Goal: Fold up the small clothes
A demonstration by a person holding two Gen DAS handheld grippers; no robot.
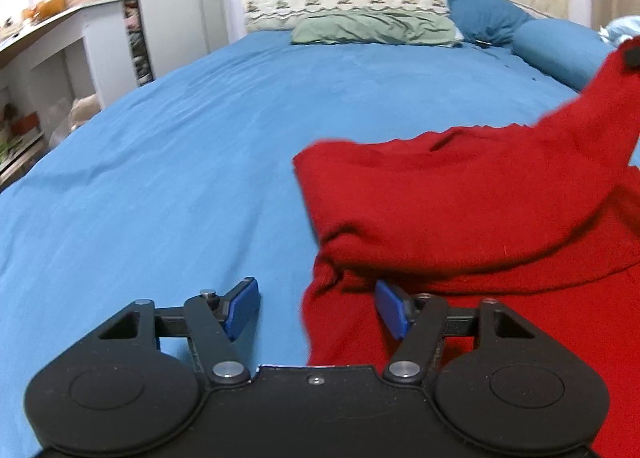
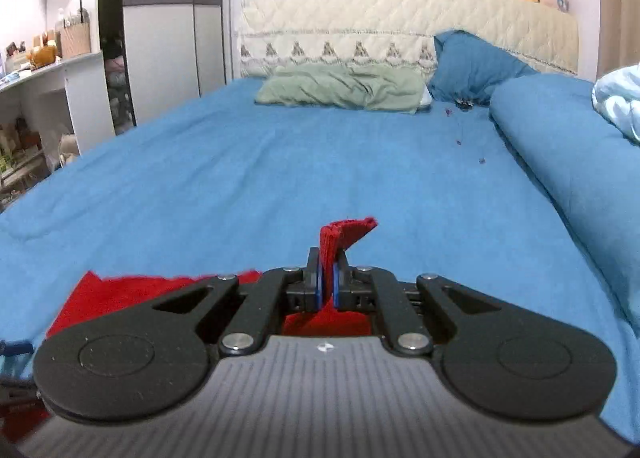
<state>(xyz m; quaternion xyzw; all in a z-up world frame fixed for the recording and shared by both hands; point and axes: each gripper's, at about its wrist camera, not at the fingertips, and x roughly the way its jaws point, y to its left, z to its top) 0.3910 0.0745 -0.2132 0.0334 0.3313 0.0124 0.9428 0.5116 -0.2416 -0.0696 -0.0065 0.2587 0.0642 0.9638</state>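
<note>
A red knit garment (image 1: 472,209) lies on the blue bed sheet (image 1: 180,177), with one part lifted up toward the upper right. My left gripper (image 1: 316,308) is open and low over the bed at the garment's left edge; its right finger (image 1: 390,308) is on the red cloth, its left finger (image 1: 242,308) over bare sheet. My right gripper (image 2: 328,282) is shut on an edge of the red garment (image 2: 344,236) and holds it above the bed; more red cloth (image 2: 120,294) hangs below left. The right gripper's tip shows at the left wrist view's right edge (image 1: 632,53).
A green pillow (image 2: 344,87), a blue pillow (image 2: 472,65) and a rolled blue duvet (image 2: 568,145) lie by the quilted headboard (image 2: 400,17), which carries several plush toys. White shelves (image 2: 48,97) and a wardrobe (image 2: 168,17) stand left of the bed.
</note>
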